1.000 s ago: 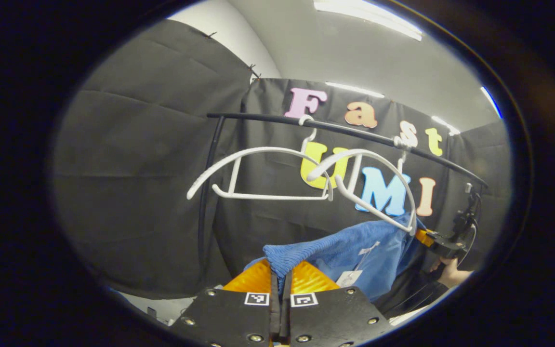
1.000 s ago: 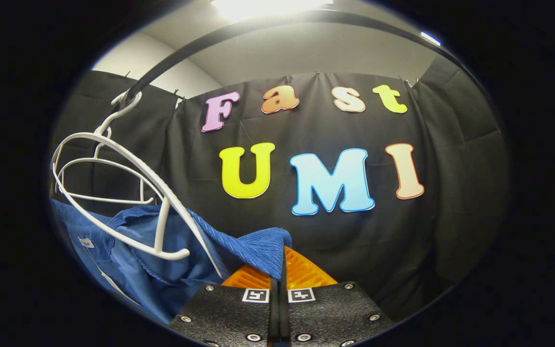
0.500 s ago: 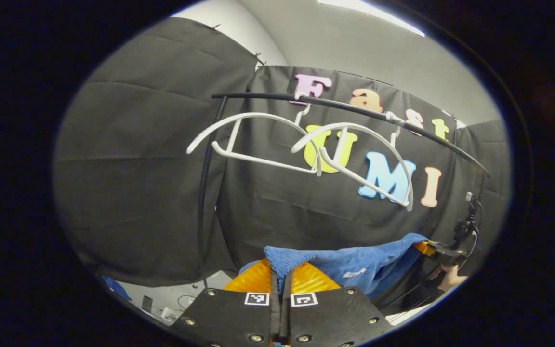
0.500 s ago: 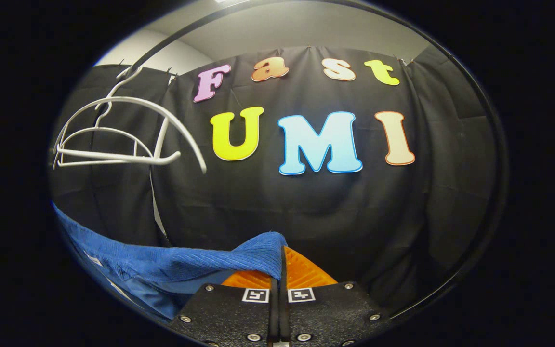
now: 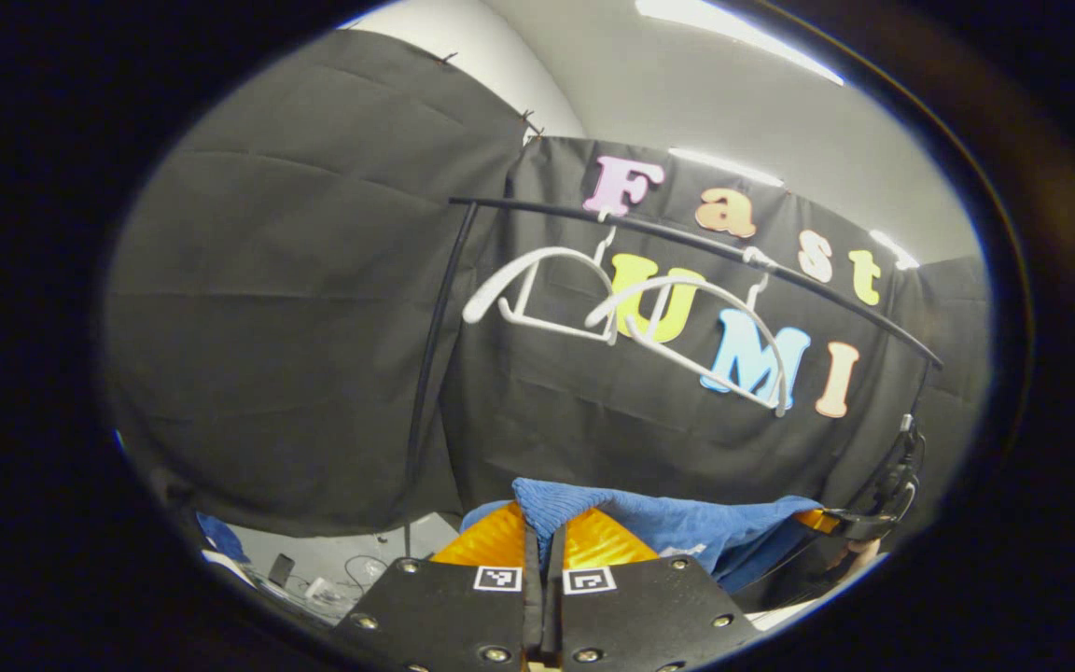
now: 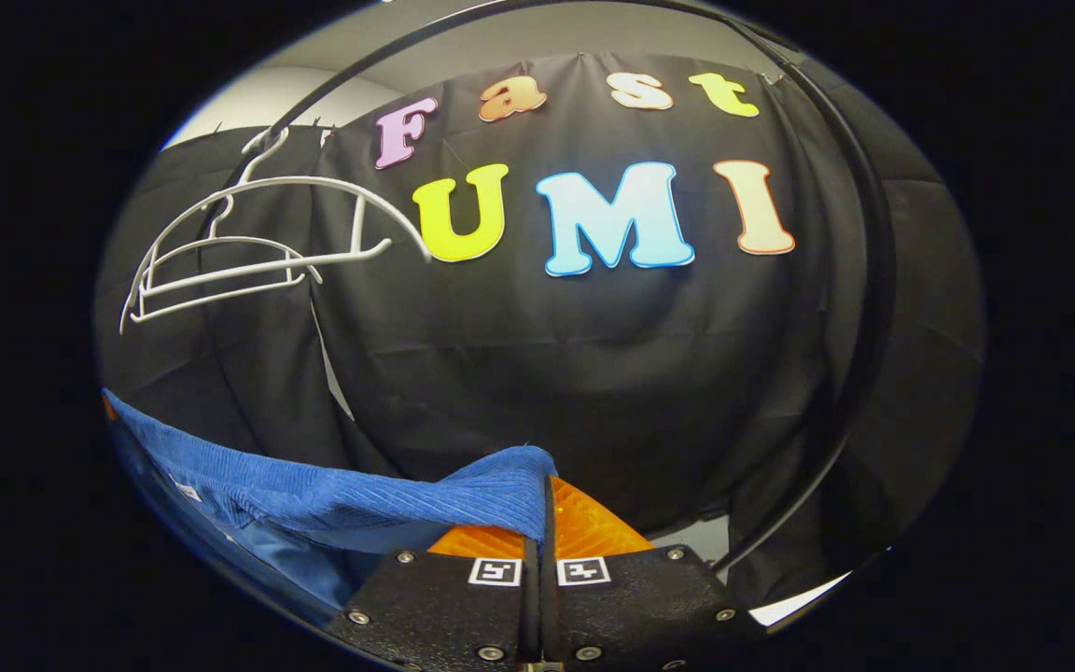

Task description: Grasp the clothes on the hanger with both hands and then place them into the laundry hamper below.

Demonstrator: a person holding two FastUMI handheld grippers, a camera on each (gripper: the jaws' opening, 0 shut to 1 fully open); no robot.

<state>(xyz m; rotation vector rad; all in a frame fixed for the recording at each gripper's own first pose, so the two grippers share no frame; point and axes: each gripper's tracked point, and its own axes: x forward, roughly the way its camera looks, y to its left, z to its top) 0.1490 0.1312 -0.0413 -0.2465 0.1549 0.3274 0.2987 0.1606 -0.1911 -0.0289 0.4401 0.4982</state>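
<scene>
The blue garment [image 5: 687, 523] is being held stretched between the two grippers, well below the two white hangers [image 5: 631, 313], which are hanging bare on the black rail [image 5: 687, 245]. In the left gripper view, a fold of the ribbed cloth is being pinched between the closed fingers of the left gripper [image 5: 543, 541], and the cloth is being carried across to the right gripper [image 5: 836, 525], seen farther off at the lower right with a hand [image 5: 859, 553] behind it. In the right gripper view, the garment [image 6: 332, 495] is being clamped in the same way by the right gripper [image 6: 542, 523], with its fingers pressed together on the fabric edge. A small white tag [image 5: 682, 551] is being shown on the garment, but its writing is too small to be read. The black cloth wall [image 6: 593, 373] is hanging behind the rail. Pale floor [image 5: 351, 565] with cables and small items is being glimpsed at the lower left of the left gripper view. Open space is lying between the hangers and the cloth.
</scene>
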